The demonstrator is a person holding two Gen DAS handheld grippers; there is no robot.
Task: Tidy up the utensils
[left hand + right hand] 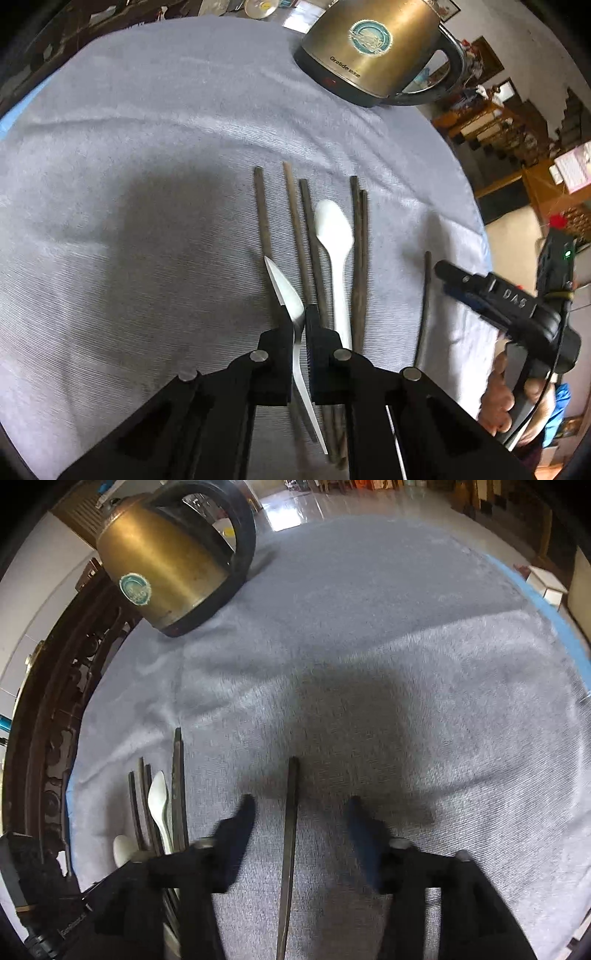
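Observation:
My left gripper [297, 317] is shut on a metal spoon [286, 291], its bowl sticking out past the fingertips, just above several dark chopsticks [308, 236] and a white plastic spoon [334, 236] lying in a row on the grey cloth [147, 184]. A single dark chopstick [424, 306] lies apart to the right. In the right wrist view my right gripper [301, 805] is open, its fingers either side of that lone chopstick [290, 849]. The row of chopsticks [177, 794] and the white spoon [159, 797] lie to its left.
A brass-coloured electric kettle [373, 48] stands at the far edge of the table; it also shows in the right wrist view [166, 557]. A carved wooden chair back [55, 701] lies beyond the cloth's left edge. The right gripper's body [509, 306] shows at the table's right edge.

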